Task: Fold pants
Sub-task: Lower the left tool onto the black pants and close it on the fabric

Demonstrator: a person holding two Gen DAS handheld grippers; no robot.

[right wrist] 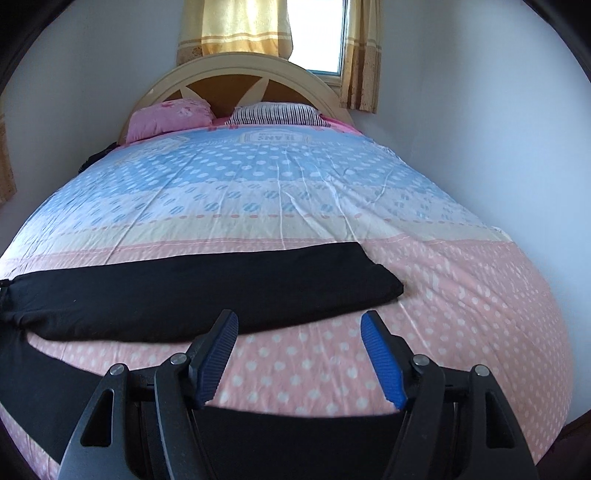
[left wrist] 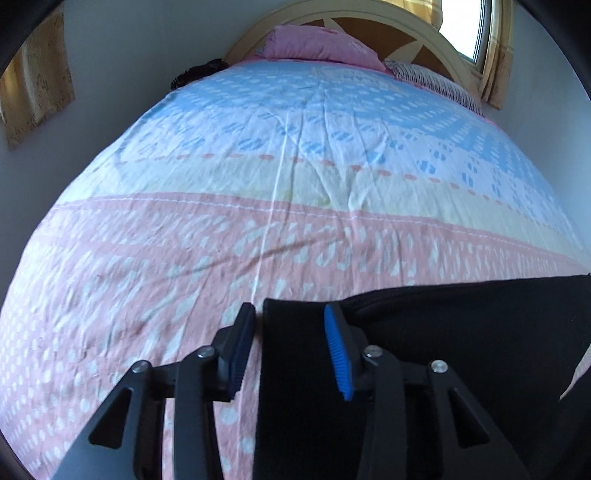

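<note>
Black pants (right wrist: 203, 284) lie spread on the pink part of the bedspread (right wrist: 461, 295). One leg runs left to right across the bed and ends at a square hem (right wrist: 391, 288). A second black stretch (right wrist: 295, 435) passes under my right gripper (right wrist: 300, 317), which is open over the sheet just short of the upper leg. In the left wrist view the pants (left wrist: 461, 332) fill the lower right. My left gripper (left wrist: 290, 310) is open and straddles their left edge, with one finger over the sheet and the other over the cloth.
At the head of the bed are a pink pillow (right wrist: 170, 116), a striped pillow (right wrist: 273, 113) and a curved headboard (right wrist: 240, 70), with a curtained window (right wrist: 317, 33) behind. White walls run close along both sides. A dark item (left wrist: 195, 72) lies at the bed's far left edge.
</note>
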